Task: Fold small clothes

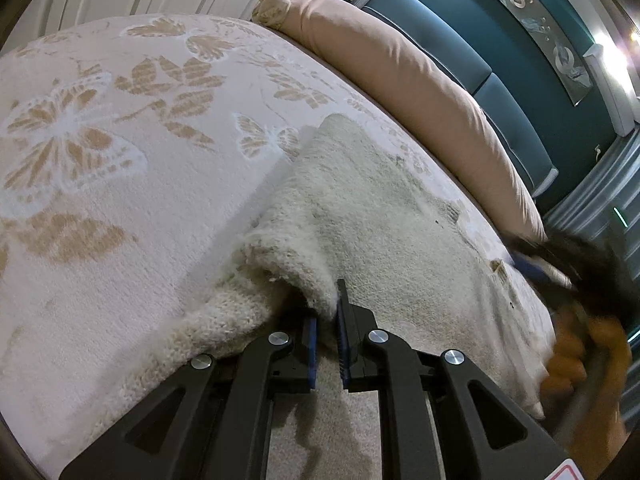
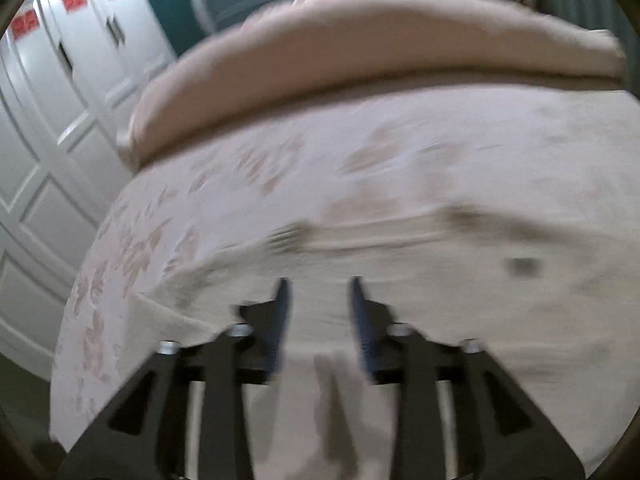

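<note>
A cream knitted garment [image 1: 372, 216] lies on the bed. My left gripper [image 1: 326, 312] is shut on a lifted fold of its near edge, with the knit pinched between the blue pads. My right gripper [image 2: 318, 292] is open and empty, its view blurred by motion; it hovers over the pale garment [image 2: 440, 280] with nothing between its fingers. It also shows as a dark blur at the right edge of the left wrist view [image 1: 560, 264], beside the garment's far side.
The bed carries a pale blanket with tan butterfly and leaf patterns [image 1: 100, 140]. A long pink pillow [image 1: 400, 76] lies along a teal headboard [image 1: 520, 92]. White wardrobe doors [image 2: 48, 140] stand beyond the bed's left side.
</note>
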`<state>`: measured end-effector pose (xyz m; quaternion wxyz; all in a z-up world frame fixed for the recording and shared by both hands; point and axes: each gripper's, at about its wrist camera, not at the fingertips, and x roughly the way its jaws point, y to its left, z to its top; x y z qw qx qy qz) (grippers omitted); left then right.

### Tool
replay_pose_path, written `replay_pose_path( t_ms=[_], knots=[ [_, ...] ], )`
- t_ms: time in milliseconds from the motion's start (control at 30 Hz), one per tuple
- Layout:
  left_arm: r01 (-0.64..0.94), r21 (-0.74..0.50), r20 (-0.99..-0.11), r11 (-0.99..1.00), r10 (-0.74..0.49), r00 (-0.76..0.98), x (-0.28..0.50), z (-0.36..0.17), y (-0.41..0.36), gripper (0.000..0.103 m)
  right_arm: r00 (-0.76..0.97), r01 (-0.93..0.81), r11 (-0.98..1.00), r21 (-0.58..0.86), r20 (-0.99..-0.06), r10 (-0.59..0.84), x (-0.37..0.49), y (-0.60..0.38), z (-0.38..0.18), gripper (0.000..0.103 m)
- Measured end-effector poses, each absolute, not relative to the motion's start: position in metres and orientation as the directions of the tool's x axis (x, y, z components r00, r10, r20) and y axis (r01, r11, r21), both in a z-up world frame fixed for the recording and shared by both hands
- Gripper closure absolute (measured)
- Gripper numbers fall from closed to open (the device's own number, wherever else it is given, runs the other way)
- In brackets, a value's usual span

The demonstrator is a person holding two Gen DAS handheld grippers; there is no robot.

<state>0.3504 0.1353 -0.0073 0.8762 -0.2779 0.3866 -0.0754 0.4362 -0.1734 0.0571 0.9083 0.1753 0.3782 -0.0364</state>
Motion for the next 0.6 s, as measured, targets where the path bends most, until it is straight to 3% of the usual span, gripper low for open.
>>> replay_pose_path(
  t_ms=[33,67,267,400,467,500,533,600],
  knots=[
    [-0.083,-0.544,-0.636,0.835,-0.346,0.690,0.350,-0.007,0.135,0.091,0.726,0.215,0.936,0.279,-0.686,0.037,0.419,-0.187,0.061,0.044],
    [-0.083,-0.543,-0.637,0.836,-0.345,0.689,0.351,-0.007,0.135,0.091,0.739,0.250,0.930,0.269,-0.673,-0.004,0.389,-0.212,0.061,0.041],
    [-0.093,-0.513,-0.659,0.853,-0.322,0.680,0.352,-0.004,0.132,0.091,0.678,0.390,0.836,0.387,-0.735,0.024,0.307,-0.304,0.025,0.039],
    [-0.099,-0.469,-0.681,0.878,-0.287,0.674,0.353,0.001,0.126,0.091,0.665,0.325,0.840,0.435,-0.736,0.124,0.312,-0.290,0.012,0.040],
    [-0.102,-0.452,-0.688,0.886,-0.274,0.672,0.353,0.001,0.124,0.091,0.642,0.295,0.852,0.433,-0.750,0.159,0.324,-0.275,0.008,0.061],
    [-0.103,-0.445,-0.691,0.890,-0.268,0.672,0.353,0.002,0.123,0.091,0.637,0.289,0.859,0.423,-0.754,0.158,0.328,-0.269,0.009,0.087],
    [-0.104,-0.434,-0.695,0.895,-0.259,0.671,0.354,0.003,0.122,0.091,0.645,0.277,0.865,0.419,-0.748,0.156,0.329,-0.264,0.015,0.096],
    [-0.105,-0.417,-0.701,0.903,-0.246,0.670,0.354,0.003,0.120,0.091,0.738,0.223,0.846,0.485,-0.651,0.178,0.317,-0.265,0.045,0.097]
  ],
)
